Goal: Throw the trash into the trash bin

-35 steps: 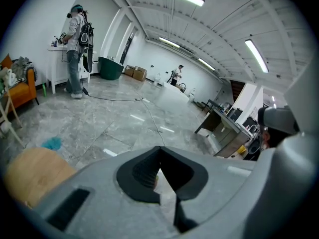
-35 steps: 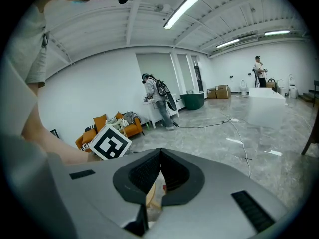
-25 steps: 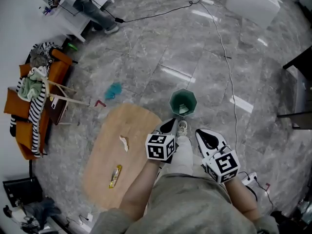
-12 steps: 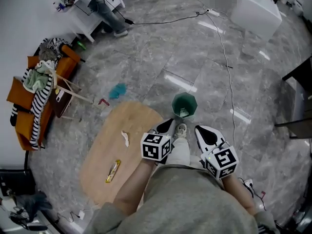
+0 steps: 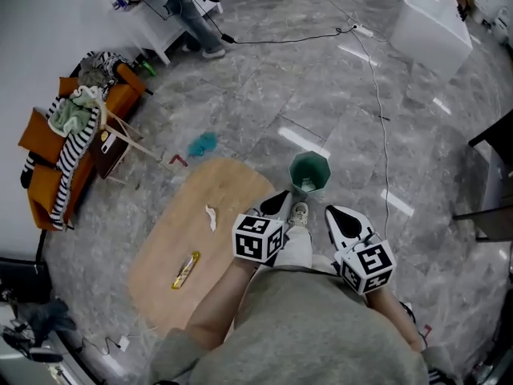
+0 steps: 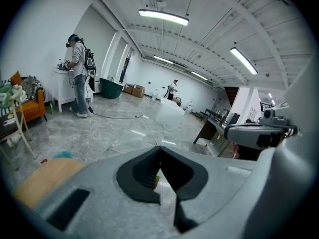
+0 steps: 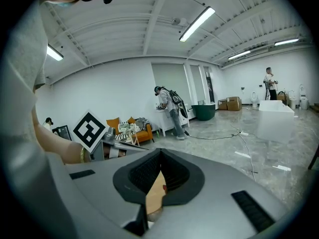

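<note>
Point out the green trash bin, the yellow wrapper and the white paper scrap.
green trash bin [image 5: 309, 164], head view, on its inner wall.
yellow wrapper [image 5: 185, 270], head view, on its middle.
white paper scrap [image 5: 212, 217], head view, on its middle.

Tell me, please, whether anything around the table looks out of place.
Yes: a white crumpled scrap and a yellow wrapper lie loose on the wooden table, not in the green bin beside it. On the floor beyond the table lie a teal object and a small red piece, seemingly dropped.

Low oval wooden table [image 5: 220, 189], white paper scrap [image 5: 211, 216] and yellow wrapper [image 5: 185, 270] on it (lying apart), green trash bin [image 5: 309, 172] on marble floor [image 5: 264, 79] beside
</note>
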{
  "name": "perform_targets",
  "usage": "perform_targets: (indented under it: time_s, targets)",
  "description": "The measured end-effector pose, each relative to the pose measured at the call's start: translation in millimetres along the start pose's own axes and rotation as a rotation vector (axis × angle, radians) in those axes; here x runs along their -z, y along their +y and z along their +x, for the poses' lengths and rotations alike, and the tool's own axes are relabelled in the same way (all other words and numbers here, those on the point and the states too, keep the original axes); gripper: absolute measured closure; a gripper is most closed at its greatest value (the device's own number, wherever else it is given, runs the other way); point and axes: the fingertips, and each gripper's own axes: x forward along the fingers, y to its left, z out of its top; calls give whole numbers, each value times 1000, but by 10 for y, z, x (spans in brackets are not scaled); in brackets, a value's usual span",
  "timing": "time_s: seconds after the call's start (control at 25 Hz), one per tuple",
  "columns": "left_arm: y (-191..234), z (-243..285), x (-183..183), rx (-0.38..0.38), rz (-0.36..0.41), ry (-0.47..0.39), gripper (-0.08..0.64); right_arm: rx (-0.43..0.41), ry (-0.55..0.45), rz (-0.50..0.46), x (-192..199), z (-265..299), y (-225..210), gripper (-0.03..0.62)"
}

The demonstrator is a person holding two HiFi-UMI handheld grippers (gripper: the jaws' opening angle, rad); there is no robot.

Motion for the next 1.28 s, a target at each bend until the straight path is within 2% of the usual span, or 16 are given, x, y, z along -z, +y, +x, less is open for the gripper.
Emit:
perform_targets:
  time_s: [0.44,0.96,1.28]
  targets:
    - [72,-421,197,-87,-56,-45,549,-81,-5,-21,46,14,298,584]
    - [446,-829,226,-223,-151,-129,549,-223,18,-100,-37,284,636,584]
    - [650,-1153,383,-304,-207,-158,549,-315,45,-136,-21,451,967,584]
